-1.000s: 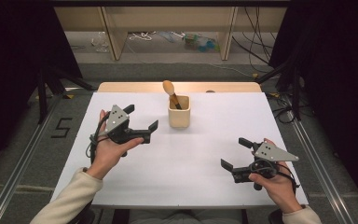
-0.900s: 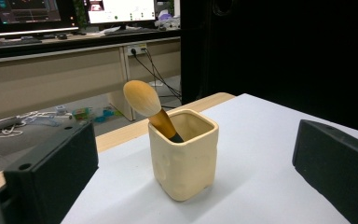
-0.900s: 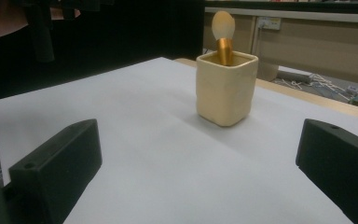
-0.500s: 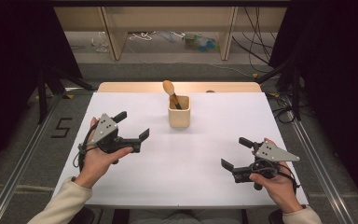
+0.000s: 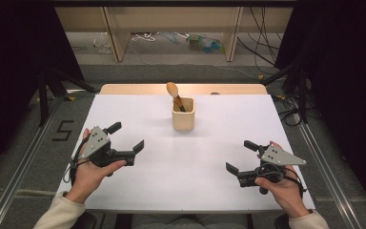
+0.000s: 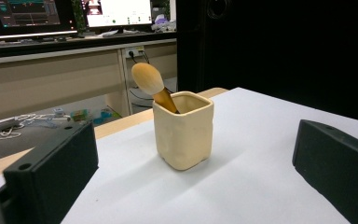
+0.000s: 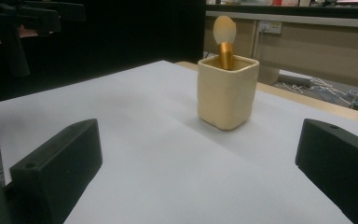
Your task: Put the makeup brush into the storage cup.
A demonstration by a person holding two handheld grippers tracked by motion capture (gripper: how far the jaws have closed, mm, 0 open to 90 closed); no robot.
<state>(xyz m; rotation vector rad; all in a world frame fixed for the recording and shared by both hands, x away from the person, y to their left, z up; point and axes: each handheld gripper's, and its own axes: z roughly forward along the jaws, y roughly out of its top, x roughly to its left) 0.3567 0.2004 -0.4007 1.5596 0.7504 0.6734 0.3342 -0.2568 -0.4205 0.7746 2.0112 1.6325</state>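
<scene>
Wooden spoon [image 5: 175,96] upright in cup [image 5: 183,116], bowl uppermost

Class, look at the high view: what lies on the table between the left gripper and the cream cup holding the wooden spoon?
Nothing. In the high view, only bare white tabletop separates the left gripper from the cup.

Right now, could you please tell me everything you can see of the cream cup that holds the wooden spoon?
The cream cup is a small, squarish holder with rounded corners and slightly uneven, dimpled walls, seemingly matte ceramic. It stands upright on the white table, toward the far middle, casting a soft shadow. Its mouth is open, and a wooden spoon leans inside, handle down, rounded bowl sticking out above the rim. The spoon and the table are all that touch it; both hand-held grippers are well away from it.
</scene>
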